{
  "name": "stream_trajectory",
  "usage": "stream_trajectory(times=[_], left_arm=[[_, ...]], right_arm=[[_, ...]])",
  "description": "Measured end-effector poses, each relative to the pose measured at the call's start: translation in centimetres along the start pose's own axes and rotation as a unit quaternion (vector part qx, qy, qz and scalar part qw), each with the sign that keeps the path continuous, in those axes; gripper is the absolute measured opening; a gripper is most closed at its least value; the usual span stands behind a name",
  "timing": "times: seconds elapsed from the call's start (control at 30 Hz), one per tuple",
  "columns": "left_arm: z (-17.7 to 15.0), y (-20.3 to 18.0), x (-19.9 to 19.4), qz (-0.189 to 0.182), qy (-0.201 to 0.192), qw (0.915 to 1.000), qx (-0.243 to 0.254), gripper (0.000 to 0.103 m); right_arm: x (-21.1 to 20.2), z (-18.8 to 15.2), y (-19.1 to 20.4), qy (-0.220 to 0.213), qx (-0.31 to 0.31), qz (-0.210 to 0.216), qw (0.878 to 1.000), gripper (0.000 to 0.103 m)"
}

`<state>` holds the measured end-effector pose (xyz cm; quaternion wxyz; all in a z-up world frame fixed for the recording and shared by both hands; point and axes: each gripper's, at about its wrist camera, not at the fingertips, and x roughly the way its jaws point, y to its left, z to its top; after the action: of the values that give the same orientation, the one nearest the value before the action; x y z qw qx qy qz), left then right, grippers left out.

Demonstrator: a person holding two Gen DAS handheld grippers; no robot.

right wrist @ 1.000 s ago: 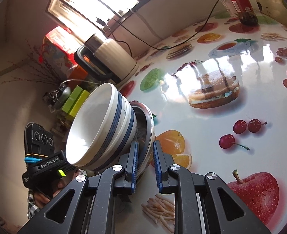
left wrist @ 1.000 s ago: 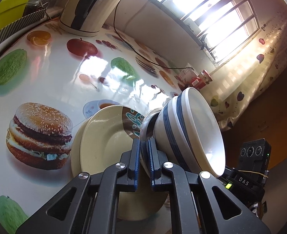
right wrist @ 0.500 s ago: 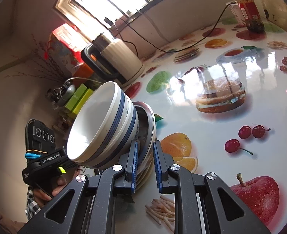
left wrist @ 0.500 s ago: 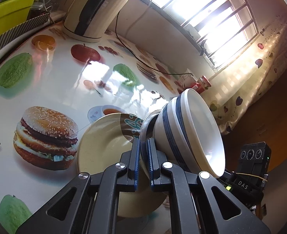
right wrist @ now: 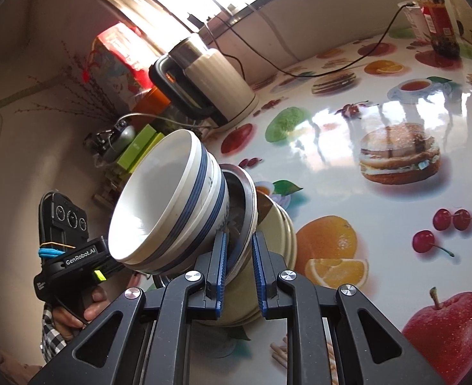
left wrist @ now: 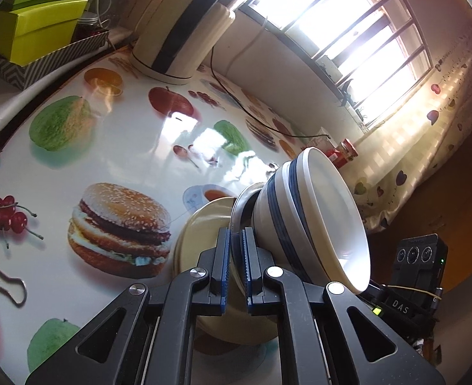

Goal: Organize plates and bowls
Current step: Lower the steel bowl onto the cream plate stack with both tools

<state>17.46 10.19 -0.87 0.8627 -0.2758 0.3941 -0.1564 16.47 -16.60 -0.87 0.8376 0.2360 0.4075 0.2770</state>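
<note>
Both grippers hold one stack from opposite sides. It is made of cream plates (left wrist: 200, 234), a metal dish (left wrist: 240, 199) and white bowls with blue stripes (left wrist: 316, 218) nested on top. My left gripper (left wrist: 236, 240) is shut on the metal dish's rim, with the cream plates just left of its pads. In the right wrist view the bowls (right wrist: 171, 211) lean left, and the metal dish (right wrist: 247, 205) and cream plates (right wrist: 284, 227) sit behind them. My right gripper (right wrist: 239, 250) is shut on the stack's edge. The stack hangs over the fruit-print table (right wrist: 380, 224).
A cream electric kettle (left wrist: 178, 32) with its cable stands at the table's back edge, with green boxes (left wrist: 37, 29) beside it. A red-lidded jar (right wrist: 434, 16) stands by the wall. A binder clip (left wrist: 8, 285) lies on the table. A person's hand (right wrist: 72, 314) holds the left gripper's handle.
Both grippers have carried the stack together across the table. In the left wrist view the burger print slid right and the kettle came nearer. Both grips are unchanged.
</note>
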Motion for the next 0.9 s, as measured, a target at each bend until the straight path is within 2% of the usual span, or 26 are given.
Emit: stream_trajectory(times=[0.9], left_arm=[[-0.7, 1.1, 0.6, 0.004, 0.006, 0.9999, -0.010, 0.006]], right_arm=[[1.3, -0.3, -0.1, 0.013, 0.008, -0.003, 1.000, 0.017]])
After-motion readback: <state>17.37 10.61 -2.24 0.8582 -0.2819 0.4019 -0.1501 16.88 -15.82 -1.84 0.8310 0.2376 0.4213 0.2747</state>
